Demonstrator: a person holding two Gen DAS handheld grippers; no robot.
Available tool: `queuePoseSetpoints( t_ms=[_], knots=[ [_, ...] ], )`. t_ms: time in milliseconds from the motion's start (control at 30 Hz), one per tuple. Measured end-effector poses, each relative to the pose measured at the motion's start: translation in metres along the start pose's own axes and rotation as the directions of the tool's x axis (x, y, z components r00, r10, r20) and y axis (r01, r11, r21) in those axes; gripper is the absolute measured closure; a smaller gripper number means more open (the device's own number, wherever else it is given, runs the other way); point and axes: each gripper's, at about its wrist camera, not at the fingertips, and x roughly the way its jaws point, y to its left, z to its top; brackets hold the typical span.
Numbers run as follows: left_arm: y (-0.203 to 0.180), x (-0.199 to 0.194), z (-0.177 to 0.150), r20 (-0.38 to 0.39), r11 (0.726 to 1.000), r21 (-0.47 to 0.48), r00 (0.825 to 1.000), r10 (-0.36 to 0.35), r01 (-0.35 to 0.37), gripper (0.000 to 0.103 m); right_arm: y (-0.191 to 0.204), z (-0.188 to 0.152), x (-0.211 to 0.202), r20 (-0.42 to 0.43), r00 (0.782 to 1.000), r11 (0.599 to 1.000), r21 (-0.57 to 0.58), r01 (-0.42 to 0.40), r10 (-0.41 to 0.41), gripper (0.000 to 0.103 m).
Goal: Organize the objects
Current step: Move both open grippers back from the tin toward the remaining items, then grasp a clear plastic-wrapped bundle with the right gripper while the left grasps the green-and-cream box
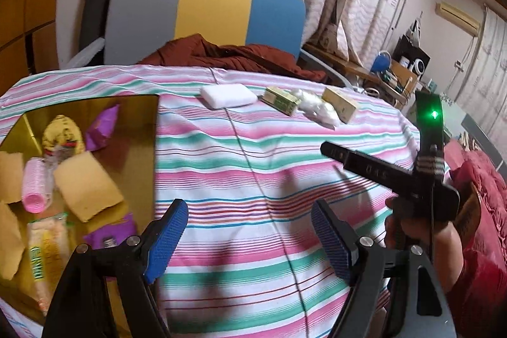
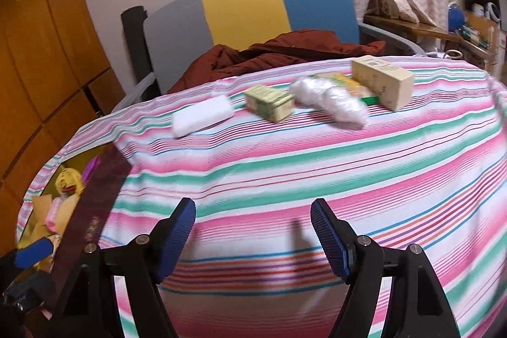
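Note:
On the striped tablecloth (image 1: 253, 167), at the far side, lie a white pack (image 1: 228, 95), a small green-and-yellow box (image 1: 282, 100), a clear plastic bag (image 1: 318, 108) and a beige box (image 1: 340, 105). An open carton (image 1: 139, 129) at the left holds sponges, a pink roller and purple packets. My left gripper (image 1: 248, 239) hangs open over the cloth beside the carton, with nothing between its pads. My right gripper (image 2: 253, 236) is open too, well short of the white pack (image 2: 202, 116), the small box (image 2: 269, 102), the bag (image 2: 332, 103) and the beige box (image 2: 383, 81).
A chair (image 1: 209, 8) with a grey, yellow and blue back stands behind the table, with a dark red garment (image 1: 228, 53) on its seat. Curtains and a cluttered desk (image 1: 393, 75) lie to the right. A hand (image 1: 421, 236) holds the other gripper near red bedding.

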Motion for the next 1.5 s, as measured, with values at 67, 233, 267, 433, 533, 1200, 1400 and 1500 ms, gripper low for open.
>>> queuePoseSetpoints(
  t_ms=[67, 233, 267, 433, 533, 1200, 1400, 1500],
  knots=[
    [-0.005, 0.006, 0.002, -0.013, 1.000, 0.005, 1.000, -0.002, 0.002, 0.022, -0.013, 0.005, 0.002, 0.002, 1.000, 1.000, 0.014, 0.015, -0.015, 0.027],
    [-0.015, 0.023, 0.004, -0.049, 1.000, 0.002, 0.999, -0.016, 0.016, 0.022, -0.049, 0.028, 0.012, 0.018, 0.997, 0.996, 0.047, 0.070, -0.071, 0.027],
    [-0.017, 0.026, 0.004, -0.057, 1.000, 0.001, 0.998, -0.018, 0.018, 0.022, -0.055, 0.033, 0.014, 0.021, 0.997, 0.996, 0.052, 0.078, -0.079, 0.027],
    [-0.021, 0.034, 0.006, -0.072, 1.000, 0.008, 0.997, -0.008, 0.009, 0.022, -0.084, 0.064, 0.035, 0.021, 0.995, 0.990, 0.096, 0.100, -0.103, 0.027],
    [-0.023, 0.038, 0.006, -0.084, 1.000, 0.010, 0.996, -0.003, 0.004, 0.022, -0.092, 0.082, 0.051, 0.010, 0.994, 0.989, 0.095, 0.110, -0.112, 0.027],
    [-0.050, 0.097, 0.049, -0.120, 0.999, 0.045, 0.993, -0.005, 0.011, 0.022, -0.107, 0.076, 0.070, -0.006, 0.993, 0.990, 0.077, 0.114, -0.114, 0.048],
    [-0.062, 0.145, 0.092, -0.122, 1.000, -0.025, 0.993, -0.001, -0.002, 0.022, -0.123, 0.062, 0.052, 0.042, 0.989, 0.976, 0.171, 0.132, -0.141, 0.048],
    [-0.071, 0.176, 0.117, -0.138, 0.997, -0.068, 0.990, 0.016, -0.025, 0.022, -0.129, 0.059, 0.053, 0.042, 0.988, 0.970, 0.202, 0.134, -0.145, 0.048]
  ],
)
